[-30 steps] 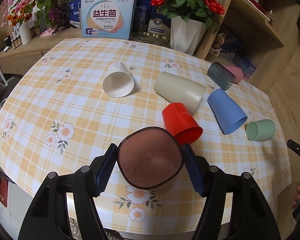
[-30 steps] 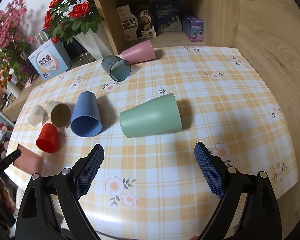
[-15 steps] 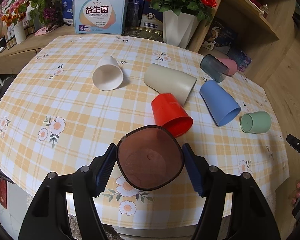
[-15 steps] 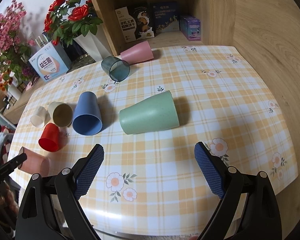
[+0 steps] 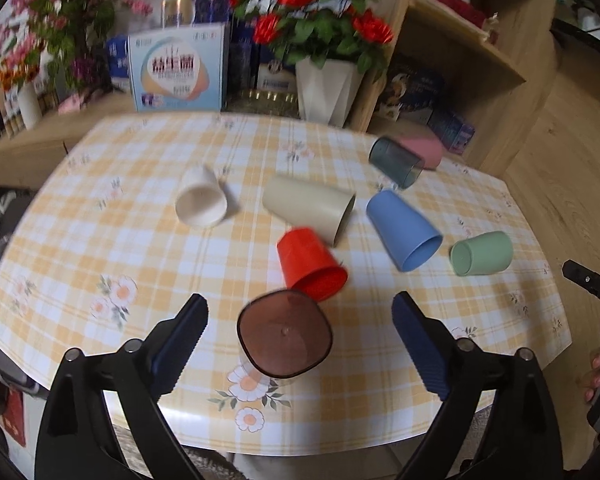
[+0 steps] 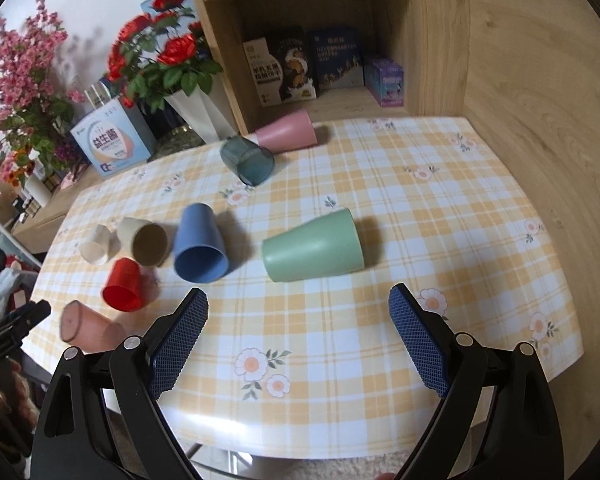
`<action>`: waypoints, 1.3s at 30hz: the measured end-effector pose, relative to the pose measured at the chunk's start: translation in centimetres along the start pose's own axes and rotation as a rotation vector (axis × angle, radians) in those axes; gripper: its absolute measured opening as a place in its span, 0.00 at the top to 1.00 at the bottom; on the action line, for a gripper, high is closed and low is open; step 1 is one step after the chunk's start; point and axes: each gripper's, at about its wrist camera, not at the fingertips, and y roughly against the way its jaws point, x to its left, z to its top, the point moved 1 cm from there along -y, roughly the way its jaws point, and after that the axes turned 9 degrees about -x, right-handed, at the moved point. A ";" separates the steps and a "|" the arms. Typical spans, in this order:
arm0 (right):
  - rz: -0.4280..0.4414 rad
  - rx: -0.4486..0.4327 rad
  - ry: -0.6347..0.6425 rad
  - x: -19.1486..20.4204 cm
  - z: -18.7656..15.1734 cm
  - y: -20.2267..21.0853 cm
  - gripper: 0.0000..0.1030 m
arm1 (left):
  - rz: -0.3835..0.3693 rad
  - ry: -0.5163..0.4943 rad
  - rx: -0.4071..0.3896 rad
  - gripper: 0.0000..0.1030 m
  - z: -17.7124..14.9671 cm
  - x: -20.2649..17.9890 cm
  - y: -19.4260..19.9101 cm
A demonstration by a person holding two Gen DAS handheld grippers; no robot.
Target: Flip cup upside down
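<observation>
From the left wrist, the left tool (image 5: 300, 332) is spread wide, its pads clear of the brown cup (image 5: 285, 334) between them; that cup's base faces the camera and it sits near the front edge of the surface (image 5: 80, 248). Just behind the brown cup lies the red cup (image 5: 310, 263), farther back the beige cup (image 5: 310, 207) and white cup (image 5: 201, 202), and off to the right the blue cup (image 5: 404, 229) and green cup (image 5: 482, 252). From the right wrist, the right tool (image 6: 298, 338) is also spread wide, holding nothing. There the brown cup (image 6: 88, 328) shows far left of the green cup (image 6: 314, 246), seemingly tilted, though blurred.
</observation>
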 end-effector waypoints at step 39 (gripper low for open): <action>0.002 -0.341 0.132 8.8 0.8 16.6 0.14 | 0.070 -0.155 -0.367 0.06 3.3 -4.7 18.6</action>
